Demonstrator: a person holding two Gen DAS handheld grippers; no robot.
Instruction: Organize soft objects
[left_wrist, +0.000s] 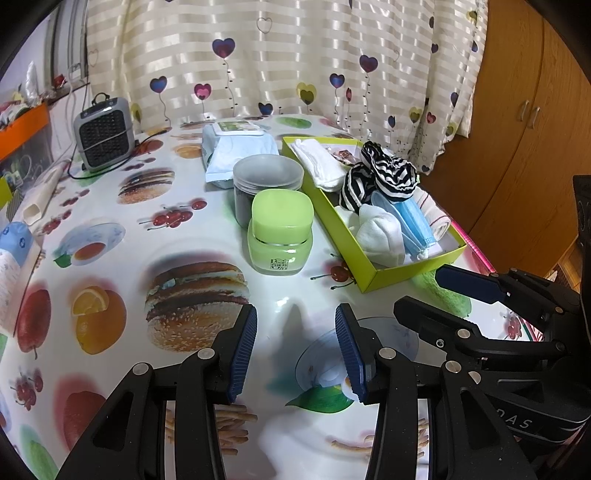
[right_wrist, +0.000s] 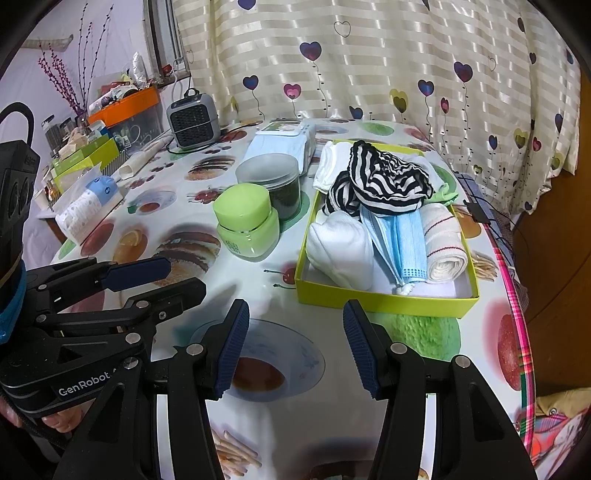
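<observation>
Although the soft items already sit in the green box (right_wrist: 380, 302) at the desk's (right_wrist: 325, 258) right edge, the striped cloth (right_wrist: 384, 184) is heaped loosely above the rim and could spill if snagged. Beneath it lie knit white socks (right_wrist: 343, 251), a pleated blue mask (right_wrist: 399, 243) and a rolled ribbed towel (right_wrist: 445, 243). Just beside the box, the glossy green jar (right_wrist: 247, 225) could tip on the slick printed cover. Left tool (left_wrist: 295, 350) and right tool (right_wrist: 295, 350) hover wide and empty.
</observation>
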